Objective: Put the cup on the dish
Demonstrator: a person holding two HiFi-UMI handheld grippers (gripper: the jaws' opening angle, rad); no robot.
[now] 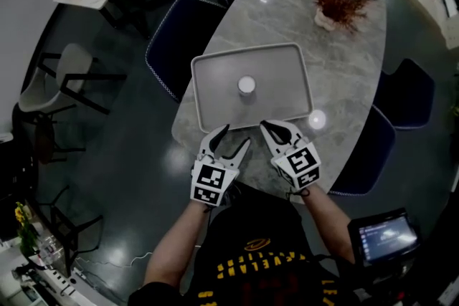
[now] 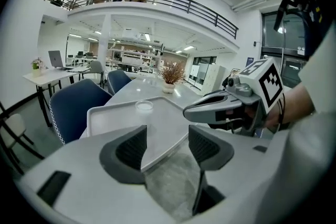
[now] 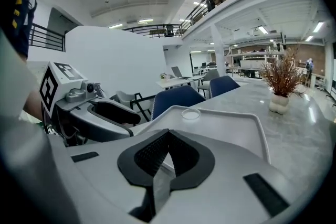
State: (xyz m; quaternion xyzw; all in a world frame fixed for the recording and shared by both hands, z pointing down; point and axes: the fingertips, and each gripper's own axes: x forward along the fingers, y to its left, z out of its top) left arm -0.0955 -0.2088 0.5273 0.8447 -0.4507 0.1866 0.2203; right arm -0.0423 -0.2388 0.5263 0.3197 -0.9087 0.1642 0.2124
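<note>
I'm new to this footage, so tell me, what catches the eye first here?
A big grey tray lies on the marble table, a small round dish at its middle. Both grippers hover by its near edge, left gripper open, right gripper shut and empty.

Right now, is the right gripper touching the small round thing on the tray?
Apart. The head view shows the right gripper by the tray's near edge, with bare tray between it and the round thing.

Yellow lettering on the person's shirt (image 1: 252, 270) is too blurred to read.
</note>
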